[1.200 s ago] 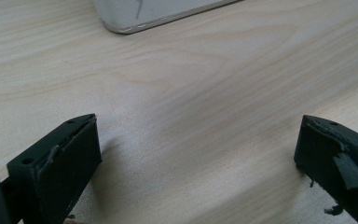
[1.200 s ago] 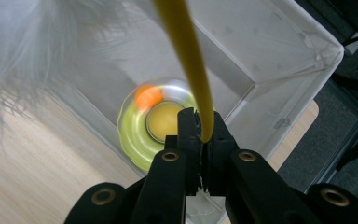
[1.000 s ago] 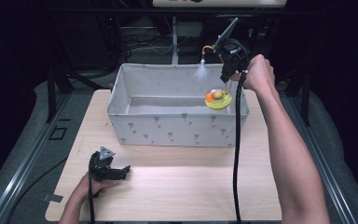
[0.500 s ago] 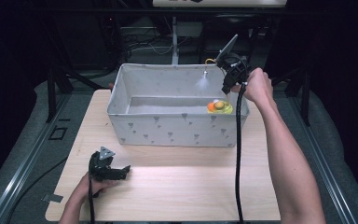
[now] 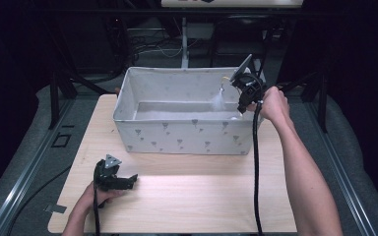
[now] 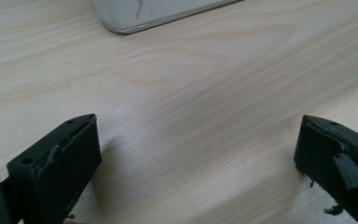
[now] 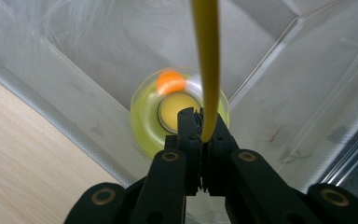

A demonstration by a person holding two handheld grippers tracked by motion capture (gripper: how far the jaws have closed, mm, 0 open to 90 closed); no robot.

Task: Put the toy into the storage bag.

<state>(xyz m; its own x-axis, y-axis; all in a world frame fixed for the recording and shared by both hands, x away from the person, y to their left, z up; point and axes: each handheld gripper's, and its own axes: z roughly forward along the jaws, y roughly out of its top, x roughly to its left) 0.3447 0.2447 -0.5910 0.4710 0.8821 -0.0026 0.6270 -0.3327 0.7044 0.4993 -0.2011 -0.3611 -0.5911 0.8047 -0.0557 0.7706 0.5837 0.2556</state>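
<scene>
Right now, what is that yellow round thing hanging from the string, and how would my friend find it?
Find the big grey fabric bin at the back of the wooden table. Look into its right-hand end, under the right gripper, which pinches a yellow cord. Below it sits a see-through yellow ring toy with an orange ball, the bin's one bright thing.

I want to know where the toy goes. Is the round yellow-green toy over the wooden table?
No, the round yellow-green toy hangs inside the grey fabric box, on a yellow strap pinched by the right hand-held gripper.
</scene>
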